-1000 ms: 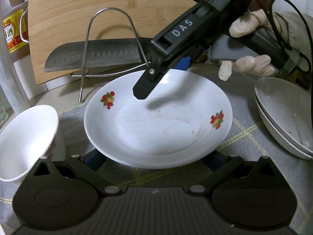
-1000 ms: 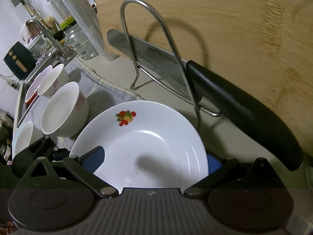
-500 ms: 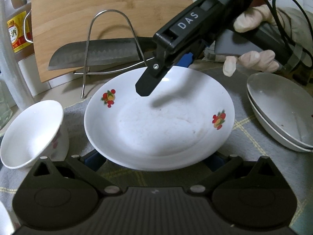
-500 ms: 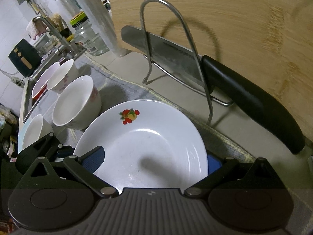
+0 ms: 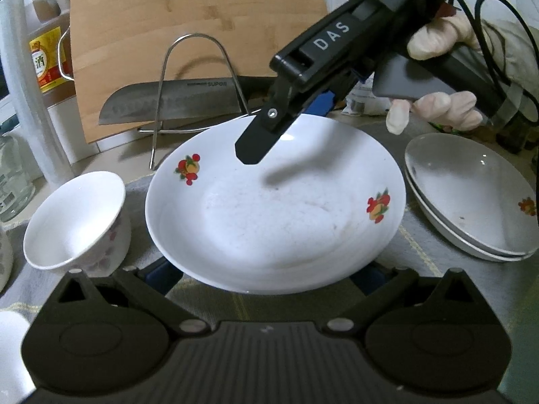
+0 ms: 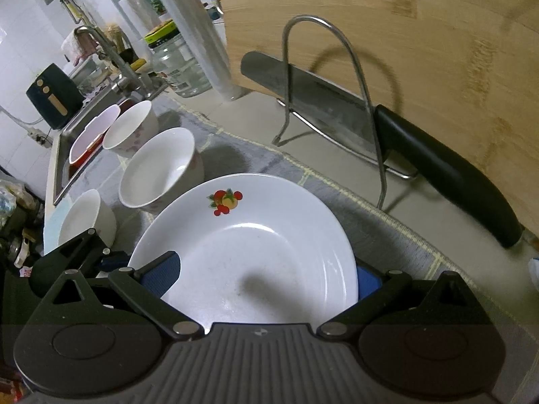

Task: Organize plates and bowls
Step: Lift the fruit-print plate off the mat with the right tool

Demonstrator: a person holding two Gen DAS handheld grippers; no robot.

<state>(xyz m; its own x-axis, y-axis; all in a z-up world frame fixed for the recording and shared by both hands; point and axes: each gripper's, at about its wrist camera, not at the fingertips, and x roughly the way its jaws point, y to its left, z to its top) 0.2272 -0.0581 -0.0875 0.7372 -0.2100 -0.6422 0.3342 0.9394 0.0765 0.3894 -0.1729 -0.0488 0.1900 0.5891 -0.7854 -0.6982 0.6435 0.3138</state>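
Both grippers are clamping the same white plate [image 5: 269, 215]: the left gripper [image 5: 269, 277] at bottom center, the right gripper [image 5: 286, 114] reaching in from the upper right. A stack of plates [image 5: 471, 195] is sitting at the right edge, and a bowl [image 5: 75, 217] is sitting left.

My left wrist camera sits low and close behind the white plate [image 5: 274, 215], facing the leaning cutting board [image 5: 198, 33] and knife rack [image 5: 198, 84], with the right gripper [image 5: 266, 134] reaching in from upper right. My right wrist camera looks across the same plate [image 6: 249, 252] from its opposite rim, leftward toward the sink [image 6: 64, 148]. Both views share plate, knife, rack and board.
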